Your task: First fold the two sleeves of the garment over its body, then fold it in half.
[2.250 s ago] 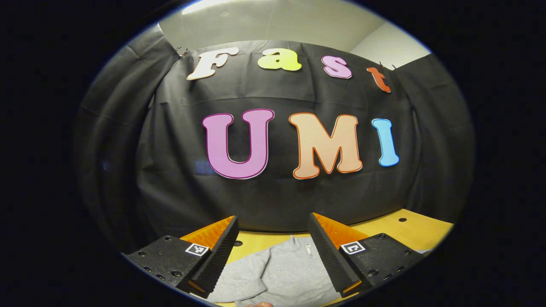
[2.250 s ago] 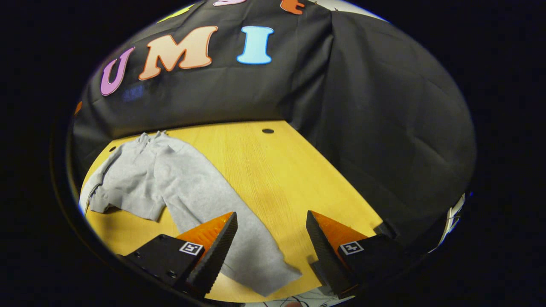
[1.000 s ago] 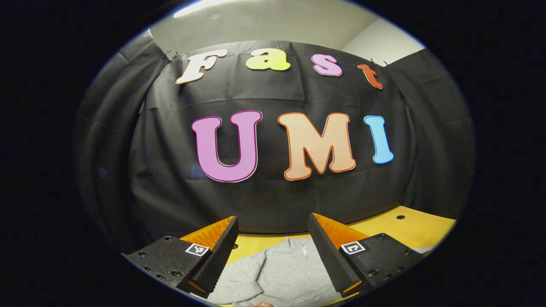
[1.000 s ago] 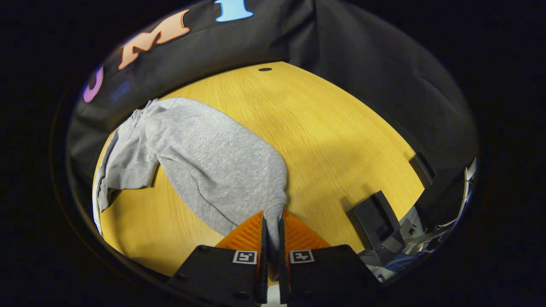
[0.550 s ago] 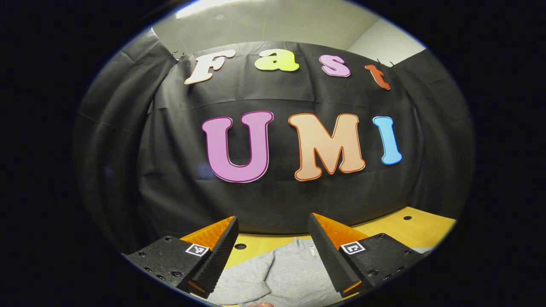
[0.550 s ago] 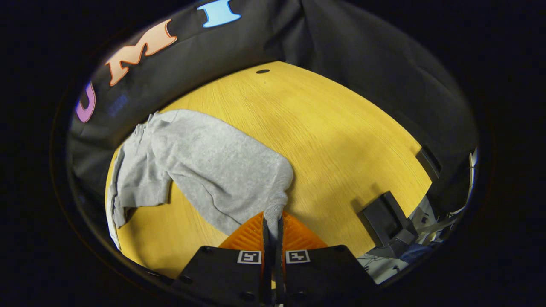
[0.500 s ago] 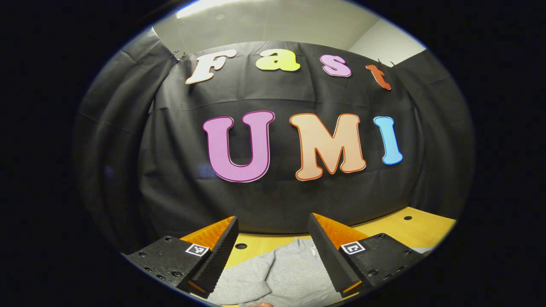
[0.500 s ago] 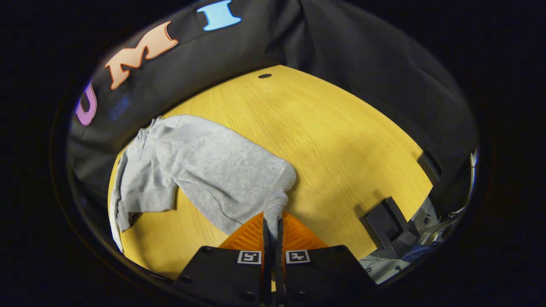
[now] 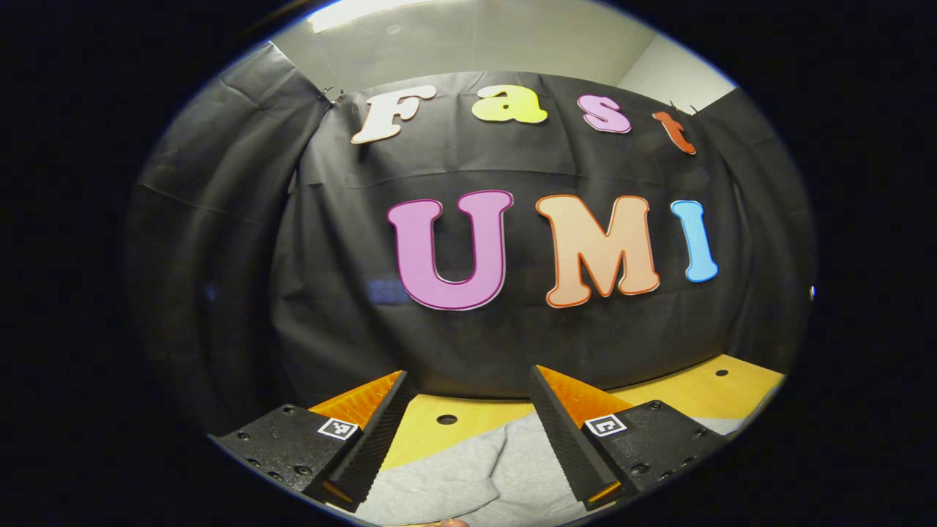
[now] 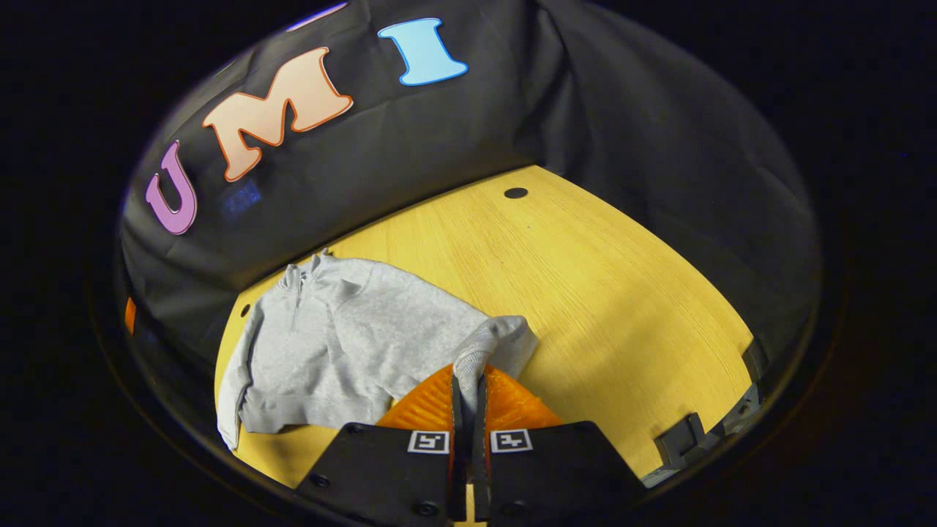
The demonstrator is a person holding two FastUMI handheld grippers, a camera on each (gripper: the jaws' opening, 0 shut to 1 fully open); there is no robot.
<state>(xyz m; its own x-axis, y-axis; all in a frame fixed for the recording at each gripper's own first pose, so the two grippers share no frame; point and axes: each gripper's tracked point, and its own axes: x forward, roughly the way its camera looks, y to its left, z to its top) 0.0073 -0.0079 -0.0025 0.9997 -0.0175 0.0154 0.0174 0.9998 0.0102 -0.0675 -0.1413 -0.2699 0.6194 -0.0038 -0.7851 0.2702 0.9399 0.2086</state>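
A light grey zip-neck sweatshirt (image 10: pixel 344 340) lies flat on the yellow wooden table (image 10: pixel 585 293), collar toward the back wall. My right gripper (image 10: pixel 468 380) is shut on the cuff of its right sleeve (image 10: pixel 494 338), which is lifted and bunched over the body's edge. In the left gripper view, my left gripper (image 9: pixel 468 432) stands open above the sweatshirt (image 9: pixel 468 483), with the grey cloth showing between its spread fingers. It touches nothing.
Black cloth walls close in the table at the back and right. Small round holes sit in the tabletop (image 10: pixel 515 193) (image 9: pixel 446 420). A dark bracket (image 10: pixel 681 439) sits at the table's near right edge. Bare wood spreads right of the sweatshirt.
My right gripper closed on the sleeve cuff and has carried it left, toward the sweatshirt's body; the sleeve now bunches near the torso. The left gripper has drifted slightly left and stays open.
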